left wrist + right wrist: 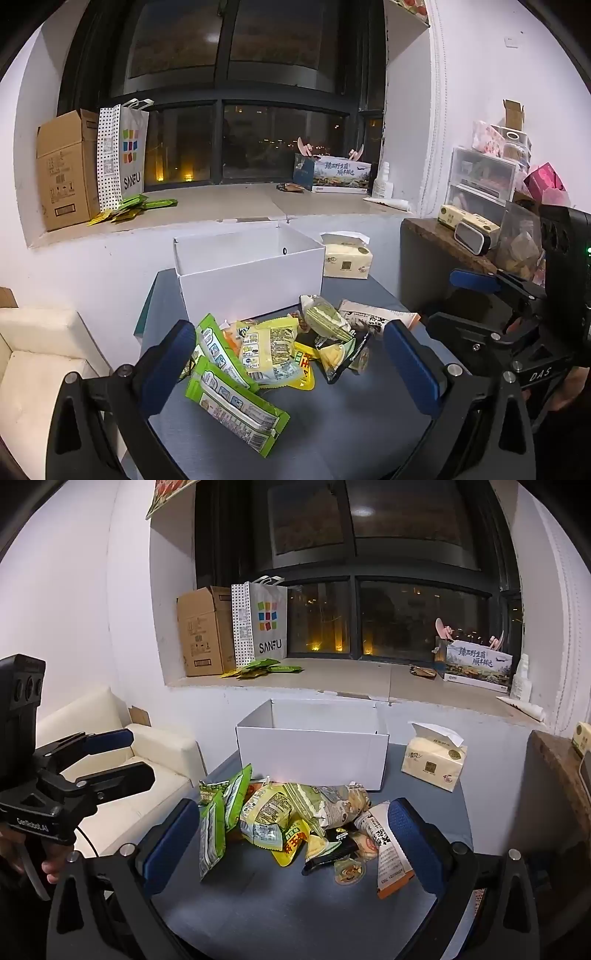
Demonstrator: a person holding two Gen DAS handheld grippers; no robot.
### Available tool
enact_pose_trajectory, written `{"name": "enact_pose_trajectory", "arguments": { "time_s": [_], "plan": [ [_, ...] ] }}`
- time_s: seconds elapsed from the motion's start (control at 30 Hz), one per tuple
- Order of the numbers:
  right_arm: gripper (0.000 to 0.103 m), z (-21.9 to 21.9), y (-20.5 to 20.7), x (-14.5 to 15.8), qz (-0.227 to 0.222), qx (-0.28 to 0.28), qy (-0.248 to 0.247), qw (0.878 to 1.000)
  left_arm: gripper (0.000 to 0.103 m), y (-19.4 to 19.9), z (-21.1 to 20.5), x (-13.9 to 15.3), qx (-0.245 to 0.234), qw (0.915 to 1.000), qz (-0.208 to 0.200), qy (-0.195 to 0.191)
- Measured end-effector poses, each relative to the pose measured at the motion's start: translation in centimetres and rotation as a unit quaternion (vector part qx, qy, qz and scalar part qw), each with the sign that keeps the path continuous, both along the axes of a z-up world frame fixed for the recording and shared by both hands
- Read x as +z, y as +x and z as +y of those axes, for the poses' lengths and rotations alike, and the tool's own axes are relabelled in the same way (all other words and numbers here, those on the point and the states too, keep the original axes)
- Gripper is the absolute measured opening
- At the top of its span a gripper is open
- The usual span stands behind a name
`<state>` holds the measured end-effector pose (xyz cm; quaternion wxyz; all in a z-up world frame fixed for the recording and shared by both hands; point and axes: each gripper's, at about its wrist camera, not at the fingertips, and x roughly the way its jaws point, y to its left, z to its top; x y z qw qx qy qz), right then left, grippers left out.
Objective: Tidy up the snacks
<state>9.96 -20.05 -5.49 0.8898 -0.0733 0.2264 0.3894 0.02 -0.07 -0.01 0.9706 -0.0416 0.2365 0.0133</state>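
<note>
- At the upper left of the left wrist view, a brown cardboard box (pixel 66 170) and a dotted shopping bag (pixel 123 151) are standing on the window ledge (pixel 221 206), with small green sachets (pixel 136 206) lying just beside them.
- The left gripper (pixel 291 365) is hanging released over the grey table (pixel 351 424), with its blue pads wide apart and nothing between them.
- The snack pile (pixel 280 347) is lying in the lower middle of the frame, just before the white open box (pixel 251 273).
- At the pile's left, a green packet (pixel 236 413) is lying flat, its long axis running from upper left to lower right.
- A yellow packet (pixel 269 350) is sitting in the pile's middle.
- A tissue pack (pixel 347 258) is resting to the right of the white box.
- The right gripper (pixel 295 845) is also staying unclenched, holding nothing; an orange-ended packet (pixel 388 853) is lying beside its right pad.
</note>
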Motion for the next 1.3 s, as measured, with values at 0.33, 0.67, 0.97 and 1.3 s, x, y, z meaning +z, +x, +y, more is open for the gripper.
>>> {"name": "enact_pose_trajectory", "arguments": {
  "time_s": [0.33, 0.67, 0.97, 1.3],
  "plan": [
    [0.103, 0.03, 0.07, 0.24, 0.005, -0.004, 0.005, 1.000, 0.103, -0.27, -0.44, 0.39, -0.001, 1.0000, 0.002, -0.005],
    [0.103, -0.17, 0.18, 0.23, 0.007, -0.008, 0.003, 1.000, 0.103, -0.16, -0.05, -0.04, -0.010, 0.9999, 0.009, -0.009],
    [0.103, -0.14, 0.30, 0.01, 0.011, -0.005, 0.002, 1.000, 0.103, -0.10, 0.24, -0.19, -0.012, 0.9998, 0.013, -0.012],
    [0.103, -0.10, 0.57, -0.29, 0.017, -0.006, 0.001, 1.000, 0.103, -0.15, 0.24, -0.49, -0.014, 0.9997, 0.016, -0.011]
  ]
}}
